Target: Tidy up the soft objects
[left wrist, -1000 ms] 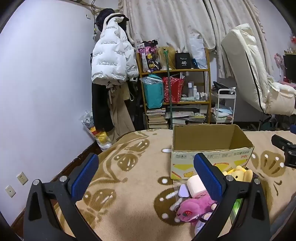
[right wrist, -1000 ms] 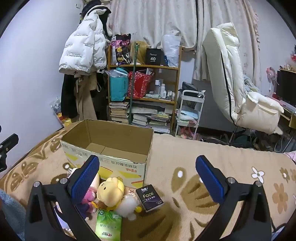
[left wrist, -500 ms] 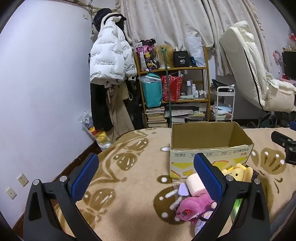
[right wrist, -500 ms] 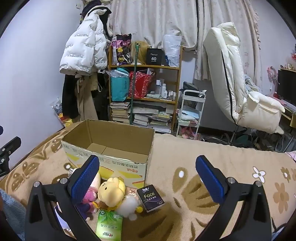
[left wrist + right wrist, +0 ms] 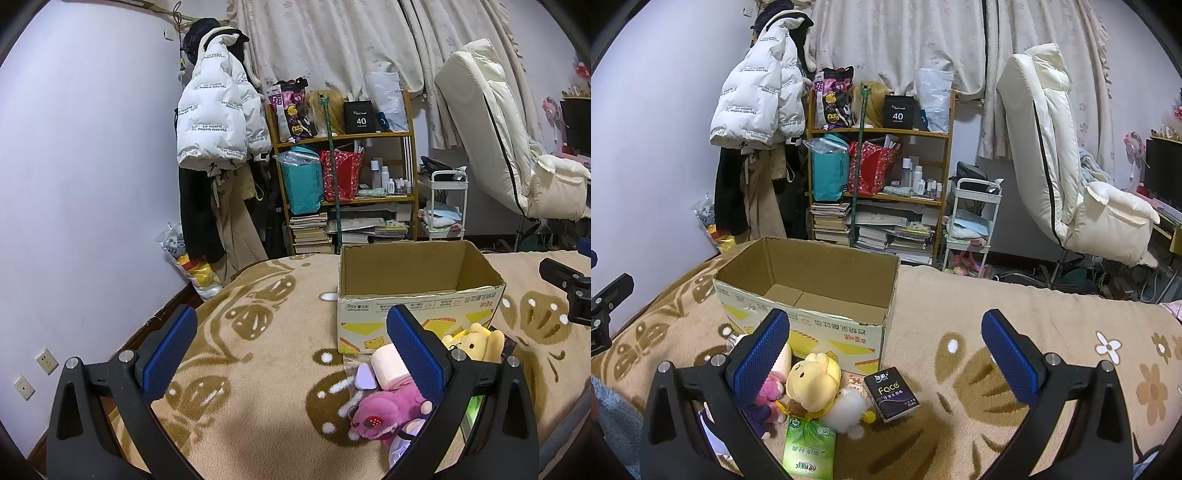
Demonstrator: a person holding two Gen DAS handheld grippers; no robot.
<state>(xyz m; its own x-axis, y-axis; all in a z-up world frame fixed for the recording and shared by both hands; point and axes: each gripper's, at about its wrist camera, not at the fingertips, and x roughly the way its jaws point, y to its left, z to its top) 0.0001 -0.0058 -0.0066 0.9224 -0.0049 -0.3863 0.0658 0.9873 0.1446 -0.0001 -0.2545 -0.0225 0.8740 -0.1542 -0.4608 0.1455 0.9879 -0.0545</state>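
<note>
Fingers spread wide on left gripper (image 5: 288, 347) and right gripper (image 5: 886, 350), holding nothing. Yellow plush bear (image 5: 812, 380) beside open brown cardboard box (image 5: 812, 295), amid clutter. Risk: pinching neighbouring black tissue pack (image 5: 892, 394) too.

white jacket (image 5: 218, 122), wooden shelf (image 5: 882, 184), recliner chair (image 5: 1067, 166)

A pale lilac wall (image 5: 92, 166) fills nine o'clock; floral curtains (image 5: 332, 44) hang at twelve above a wooden shelf (image 5: 343, 177); a cream recliner (image 5: 1063, 166) stands at two o'clock.
</note>
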